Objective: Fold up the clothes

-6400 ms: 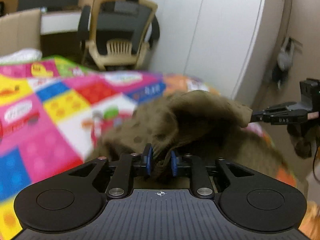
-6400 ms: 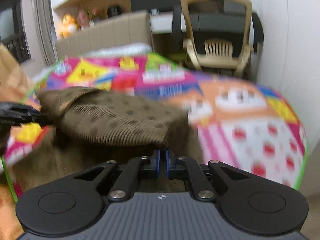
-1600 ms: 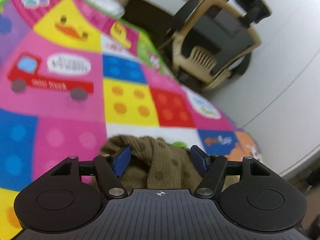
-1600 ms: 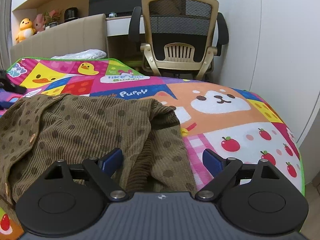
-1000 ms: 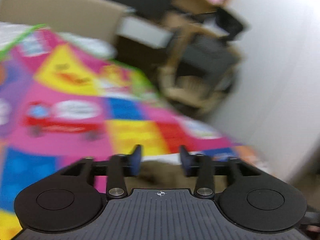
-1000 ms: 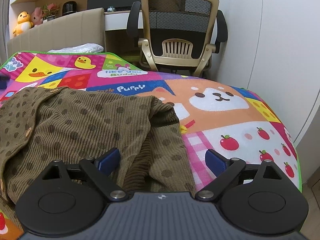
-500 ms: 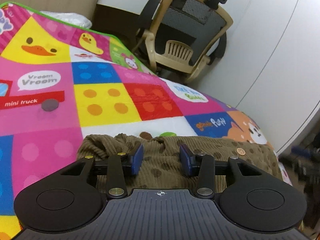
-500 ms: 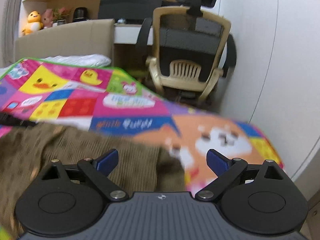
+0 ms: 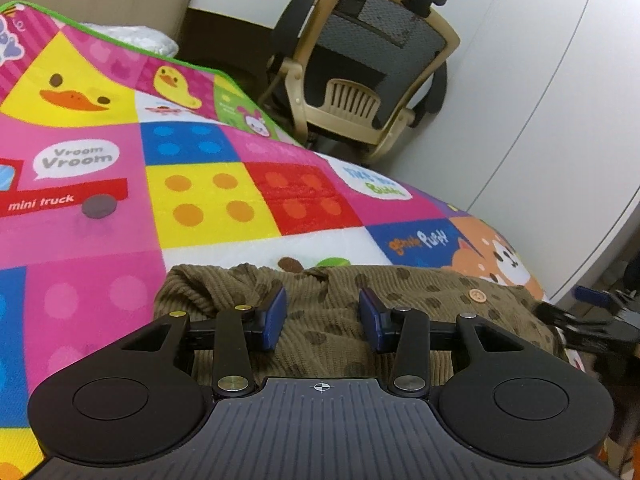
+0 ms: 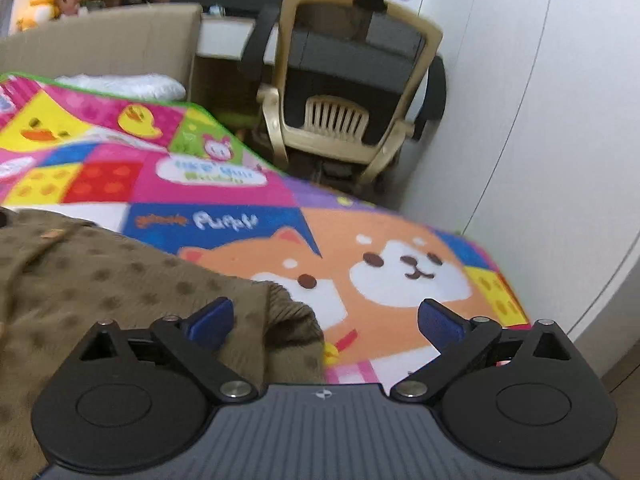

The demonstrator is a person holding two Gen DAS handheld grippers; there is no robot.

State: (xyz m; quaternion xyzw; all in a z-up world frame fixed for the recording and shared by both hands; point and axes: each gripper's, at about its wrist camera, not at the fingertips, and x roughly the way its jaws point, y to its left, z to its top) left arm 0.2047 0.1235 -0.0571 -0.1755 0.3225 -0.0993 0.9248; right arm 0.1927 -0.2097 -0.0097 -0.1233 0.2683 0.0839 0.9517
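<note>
The brown spotted garment [image 9: 332, 320] lies bunched on the colourful play mat [image 9: 208, 196], directly under and ahead of both tools. The left gripper [image 9: 322, 320] hovers low over its ribbed cloth with its blue pads part-way apart, a fold of fabric showing between them but clamped by neither. A pale button [image 9: 477, 295] sits on the cloth just right of that gripper. At the far right edge of the left view, the other tool's dark fingers show, blurred.

The right gripper [image 10: 326, 320] is spread wide; the garment's [image 10: 120, 288] corner reaches in beside its left pad, while its right pad stands over the mat's [image 10: 400, 264] orange dog picture, clear of the cloth.

Beyond the mat's far edge stand a tan and black office chair [image 10: 344, 92], a beige headboard [image 10: 100, 48] with a white pillow [image 10: 124, 84] before it, and a white wall.
</note>
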